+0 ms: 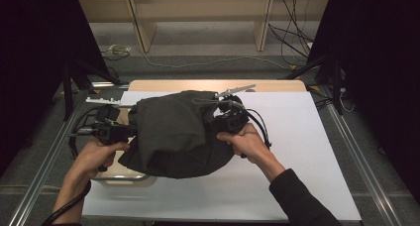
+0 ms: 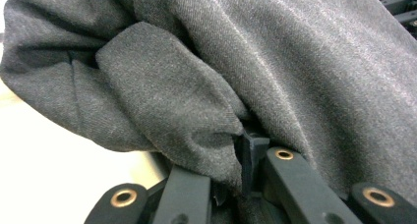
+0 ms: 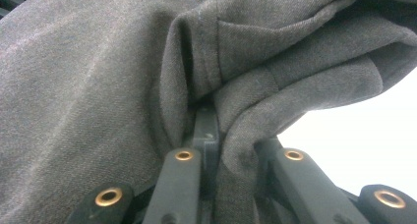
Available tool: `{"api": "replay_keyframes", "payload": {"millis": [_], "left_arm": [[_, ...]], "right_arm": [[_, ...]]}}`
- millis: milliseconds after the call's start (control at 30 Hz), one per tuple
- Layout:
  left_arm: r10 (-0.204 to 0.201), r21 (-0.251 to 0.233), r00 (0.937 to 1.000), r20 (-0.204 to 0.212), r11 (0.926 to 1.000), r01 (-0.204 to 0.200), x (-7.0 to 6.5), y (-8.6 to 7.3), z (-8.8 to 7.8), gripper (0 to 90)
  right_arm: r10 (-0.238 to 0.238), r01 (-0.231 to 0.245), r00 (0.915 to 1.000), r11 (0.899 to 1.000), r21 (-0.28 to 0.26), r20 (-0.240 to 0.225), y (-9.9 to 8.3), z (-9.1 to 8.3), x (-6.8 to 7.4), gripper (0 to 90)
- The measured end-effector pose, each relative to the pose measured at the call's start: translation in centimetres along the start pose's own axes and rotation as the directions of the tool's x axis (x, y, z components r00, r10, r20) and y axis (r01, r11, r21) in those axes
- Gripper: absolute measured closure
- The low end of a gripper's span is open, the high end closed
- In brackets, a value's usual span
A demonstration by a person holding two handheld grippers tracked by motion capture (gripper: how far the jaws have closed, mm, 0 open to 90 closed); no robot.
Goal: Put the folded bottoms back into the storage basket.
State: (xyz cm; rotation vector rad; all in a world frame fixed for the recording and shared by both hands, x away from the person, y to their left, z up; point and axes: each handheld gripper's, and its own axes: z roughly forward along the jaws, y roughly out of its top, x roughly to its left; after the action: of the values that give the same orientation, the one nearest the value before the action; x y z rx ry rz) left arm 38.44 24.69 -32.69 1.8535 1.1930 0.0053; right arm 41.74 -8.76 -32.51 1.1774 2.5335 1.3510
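The left gripper [image 1: 130, 132] was clamped shut on the left edge of the dark grey garment [image 1: 173, 134], whose folded cloth [image 2: 162, 101] bunched over its black jaws in the left gripper view. The garment hung in a slack bundle between both hands above the white sheet [image 1: 297, 137] on the table. The right gripper [image 1: 218, 121] pinched the garment's seamed right edge [image 3: 206, 62], jaws closed on it.

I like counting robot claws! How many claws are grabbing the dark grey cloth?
2. The left gripper pinches the dark grey cloth's left side; the right gripper pinches its right side, both above the white table.
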Motion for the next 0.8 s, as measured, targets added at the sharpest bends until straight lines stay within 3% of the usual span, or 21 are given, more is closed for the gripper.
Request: {"api": "replay_keyframes", "payload": {"millis": [200, 667, 800], "left_arm": [[-0.027, -0.015, 0.9994, -0.019, 0.9995, 0.027, 1.5, 0.0, -1.1, 84.5], [-0.104, -0.060, 0.9918, -0.074, 0.9933, 0.099, 4.7, -0.5, -3.4, 84.4], [-0.113, -0.093, 0.9912, -0.068, 0.9900, 0.106, 5.0, -0.3, -4.3, 84.5]], "right_arm": [[-0.025, 0.025, 0.9997, 1.000, 0.011, 0.000, 1.7, 1.6, 1.1, 79.6], [-0.015, 0.015, 0.9991, 1.000, -0.001, -0.039, 4.0, 5.3, 3.0, 79.4], [-0.013, 0.013, 0.9986, 1.000, -0.004, -0.051, 4.8, 6.1, 3.5, 79.5]]}}
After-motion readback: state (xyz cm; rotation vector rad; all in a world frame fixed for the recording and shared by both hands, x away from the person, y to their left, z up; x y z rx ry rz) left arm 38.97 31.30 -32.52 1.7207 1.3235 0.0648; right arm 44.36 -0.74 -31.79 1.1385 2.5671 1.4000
